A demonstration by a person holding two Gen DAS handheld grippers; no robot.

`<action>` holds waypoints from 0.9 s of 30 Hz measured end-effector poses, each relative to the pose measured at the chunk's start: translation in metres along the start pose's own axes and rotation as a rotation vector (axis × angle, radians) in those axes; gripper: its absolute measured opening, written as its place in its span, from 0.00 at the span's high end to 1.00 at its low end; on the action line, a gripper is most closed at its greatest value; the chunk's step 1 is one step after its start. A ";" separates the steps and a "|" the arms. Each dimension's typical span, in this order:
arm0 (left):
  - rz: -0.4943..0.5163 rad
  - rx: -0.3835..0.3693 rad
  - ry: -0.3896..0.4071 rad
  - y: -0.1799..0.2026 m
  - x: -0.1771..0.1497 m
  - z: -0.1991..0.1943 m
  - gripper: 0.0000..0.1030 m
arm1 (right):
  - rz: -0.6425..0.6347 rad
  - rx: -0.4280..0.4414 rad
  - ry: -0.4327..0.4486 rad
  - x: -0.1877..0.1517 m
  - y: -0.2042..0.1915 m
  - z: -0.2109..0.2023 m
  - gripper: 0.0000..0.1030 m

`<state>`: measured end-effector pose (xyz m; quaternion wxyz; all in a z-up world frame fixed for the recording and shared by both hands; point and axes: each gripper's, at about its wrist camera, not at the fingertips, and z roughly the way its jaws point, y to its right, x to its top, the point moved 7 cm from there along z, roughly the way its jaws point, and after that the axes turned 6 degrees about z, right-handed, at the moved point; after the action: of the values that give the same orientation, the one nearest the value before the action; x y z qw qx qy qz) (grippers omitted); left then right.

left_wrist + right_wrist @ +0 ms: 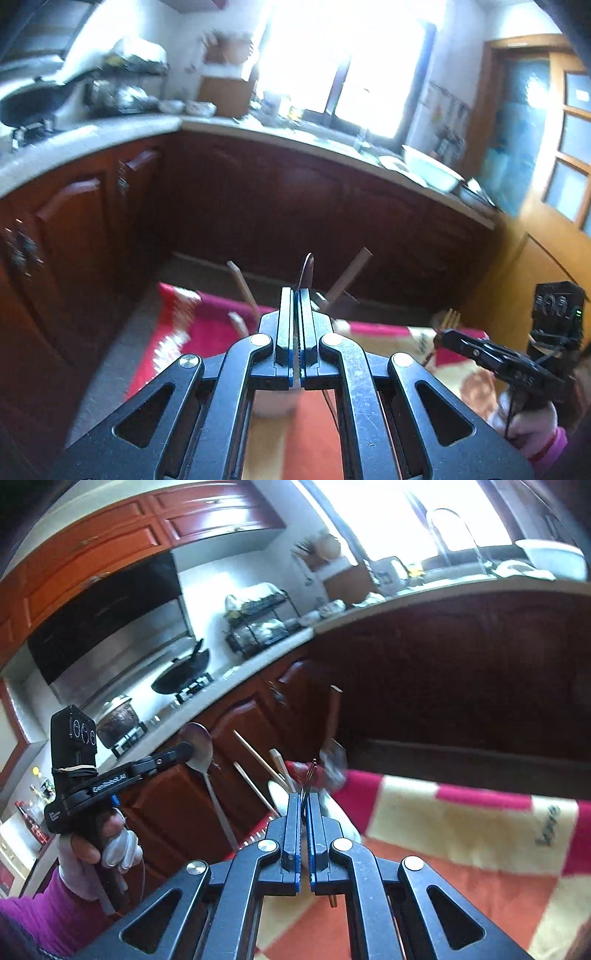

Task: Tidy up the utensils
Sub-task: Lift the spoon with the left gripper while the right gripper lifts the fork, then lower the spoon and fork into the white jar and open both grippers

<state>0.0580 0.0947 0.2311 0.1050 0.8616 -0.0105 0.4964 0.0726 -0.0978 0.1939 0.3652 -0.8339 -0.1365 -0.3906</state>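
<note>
My left gripper (297,295) is shut on a metal spoon (306,271), whose bowl sticks up edge-on past the fingertips; the right wrist view shows that spoon (201,747) and the left gripper (184,751) raised at left. My right gripper (303,798) is shut on a fork (309,775), tines pointing forward; in the left wrist view the right gripper (443,334) holds the fork (451,317) at right. A pale cup (275,404) with chopsticks (242,288) stands below my left gripper. More chopsticks (258,760) and a white spoon (277,792) stand ahead of my right gripper.
A red, cream and orange checked cloth (461,834) covers the table (207,317). Dark red cabinets (258,199) with a pale counter (92,136) run behind. A black wok (183,672) sits on the stove. A white basin (432,171) rests on the counter at right.
</note>
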 end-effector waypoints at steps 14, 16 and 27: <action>0.081 0.201 0.114 -0.023 0.000 0.050 1.00 | -0.023 0.011 -0.002 0.023 -0.024 0.096 0.98; 0.105 0.212 0.113 -0.022 -0.005 0.056 1.00 | -0.020 -0.006 -0.008 0.020 -0.017 0.106 0.98; 0.127 0.188 0.047 -0.015 -0.038 0.083 1.00 | -0.002 -0.035 -0.106 -0.015 0.011 0.129 0.98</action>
<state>0.1119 0.0906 0.1557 -0.0078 0.8534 -0.0160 0.5210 0.1397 -0.0120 0.1218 0.3423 -0.8596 -0.1496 -0.3486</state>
